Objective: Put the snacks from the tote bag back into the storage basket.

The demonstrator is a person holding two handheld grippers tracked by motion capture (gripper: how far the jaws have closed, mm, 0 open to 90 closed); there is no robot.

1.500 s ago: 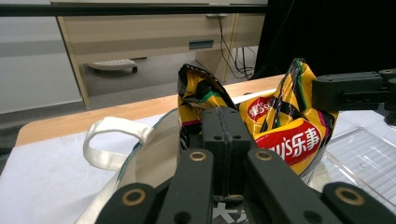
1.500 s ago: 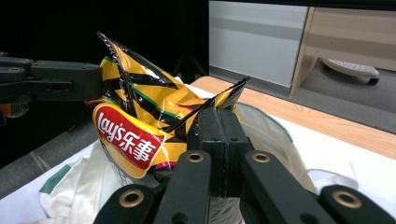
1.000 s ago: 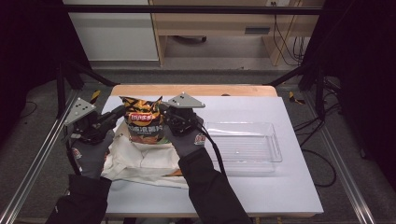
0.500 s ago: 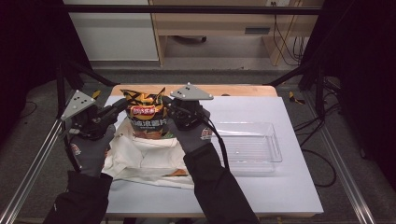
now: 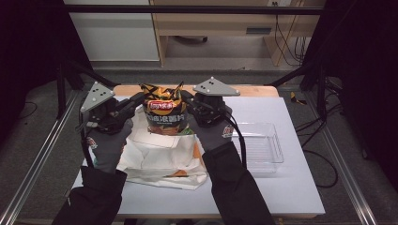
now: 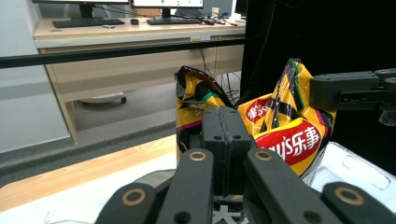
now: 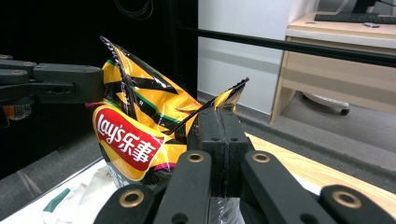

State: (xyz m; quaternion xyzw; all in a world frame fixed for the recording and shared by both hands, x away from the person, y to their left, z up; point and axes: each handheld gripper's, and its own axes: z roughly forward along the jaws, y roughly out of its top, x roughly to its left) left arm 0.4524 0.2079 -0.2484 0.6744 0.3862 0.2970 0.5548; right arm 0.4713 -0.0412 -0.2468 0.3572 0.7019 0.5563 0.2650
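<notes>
A yellow and black Lay's chips bag (image 5: 164, 115) hangs upright over the mouth of a white cloth bag (image 5: 159, 161) that lies on the table. My left gripper (image 5: 139, 99) is shut on the chips bag's top left corner. My right gripper (image 5: 187, 99) is shut on its top right corner. In the left gripper view the closed jaws (image 6: 223, 119) pinch the foil edge of the chips bag (image 6: 285, 135). The right gripper view has its jaws (image 7: 218, 119) clamped on the other corner of the chips bag (image 7: 130, 135). The chips bag's bottom is hidden behind the cloth.
A clear plastic tray (image 5: 267, 154) sits on the white table (image 5: 291, 192) to the right of the cloth bag. A wooden strip (image 5: 253, 90) runs along the table's far edge. Black frame bars stand around the table.
Both grippers have risen a little and drifted right, carrying the chips bag higher above the cloth bag.
</notes>
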